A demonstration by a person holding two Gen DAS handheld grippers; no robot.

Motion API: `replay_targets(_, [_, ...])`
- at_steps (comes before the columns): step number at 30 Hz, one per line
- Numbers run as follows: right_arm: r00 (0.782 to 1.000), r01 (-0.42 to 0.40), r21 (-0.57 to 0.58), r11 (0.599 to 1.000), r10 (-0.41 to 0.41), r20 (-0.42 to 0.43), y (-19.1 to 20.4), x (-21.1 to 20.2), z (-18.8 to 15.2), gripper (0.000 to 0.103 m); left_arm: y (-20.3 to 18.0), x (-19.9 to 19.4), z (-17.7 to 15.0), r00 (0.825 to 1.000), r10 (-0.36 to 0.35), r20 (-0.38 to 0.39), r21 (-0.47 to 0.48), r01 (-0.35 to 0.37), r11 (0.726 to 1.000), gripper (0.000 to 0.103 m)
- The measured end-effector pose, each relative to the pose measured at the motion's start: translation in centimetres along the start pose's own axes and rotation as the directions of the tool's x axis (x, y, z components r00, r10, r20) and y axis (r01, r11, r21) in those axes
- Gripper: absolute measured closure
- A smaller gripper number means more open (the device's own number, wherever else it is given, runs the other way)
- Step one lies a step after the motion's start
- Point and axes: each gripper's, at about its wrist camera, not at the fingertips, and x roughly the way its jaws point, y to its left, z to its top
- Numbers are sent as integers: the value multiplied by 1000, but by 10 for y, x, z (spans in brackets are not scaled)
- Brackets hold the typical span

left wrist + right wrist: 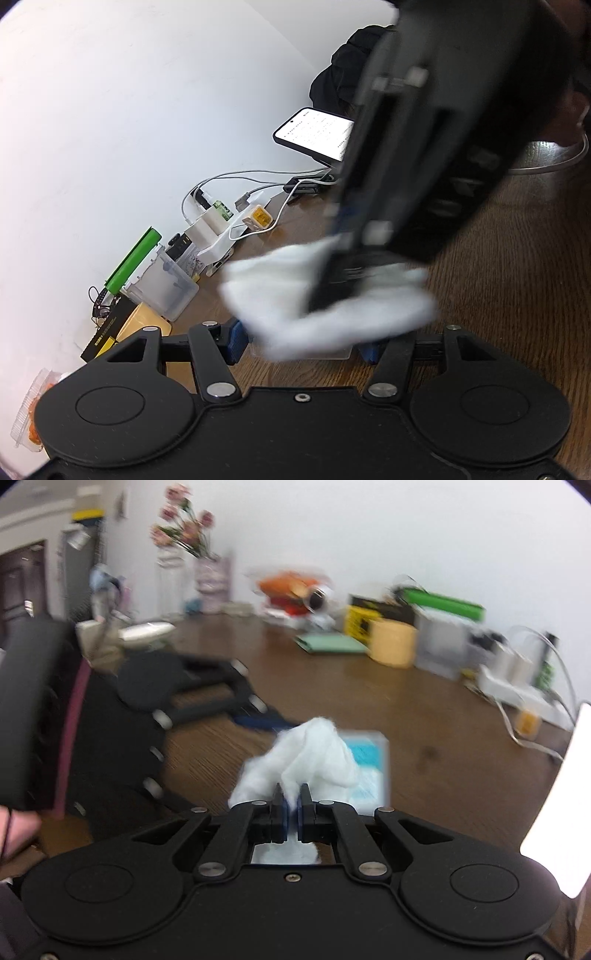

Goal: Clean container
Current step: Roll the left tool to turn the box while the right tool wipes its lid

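My right gripper (292, 800) is shut on a crumpled white cloth (306, 760) and holds it over a small clear container (373, 760) with a blue bottom on the wooden table. In the left wrist view the right gripper (332, 291) reaches in from the upper right with the cloth (295, 295) in its fingers. My left gripper (303, 345) has its blue-padded fingers (236, 341) spread wide on either side of the container (334, 355), mostly hidden under the cloth. Whether its pads press the container's sides I cannot tell.
Along the wall stand a clear plastic bin (166, 286), a green roll (133, 258), a yellow cup (393, 648), a power strip with cables (218, 229) and a lit phone on a stand (314, 134). A green folder (330, 643) lies on the wooden table (498, 277).
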Motion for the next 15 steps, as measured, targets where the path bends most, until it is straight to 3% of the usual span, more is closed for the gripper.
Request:
replay_targets(2, [1000,22,-6,1000,-22,21,-4,3,7,98,-1,0,0,1000,0,-1,-1,0,1000,46])
replay_targets(7, [978,204,-41,978,-206,-23,-25,10,4,98,-4,-4,1,1000,-2,6,5,2,1000,46])
replay_targets(11, [988,131,-32,991,-134,-74,-21,0,-8,98,-7,-7,2,1000,-3,6,4,3,1000,46])
replay_targets(15, [1000,-3,-41,999,2,-24,-8,-2,0,98,-5,-6,1,1000,0,7,6,0,1000,46])
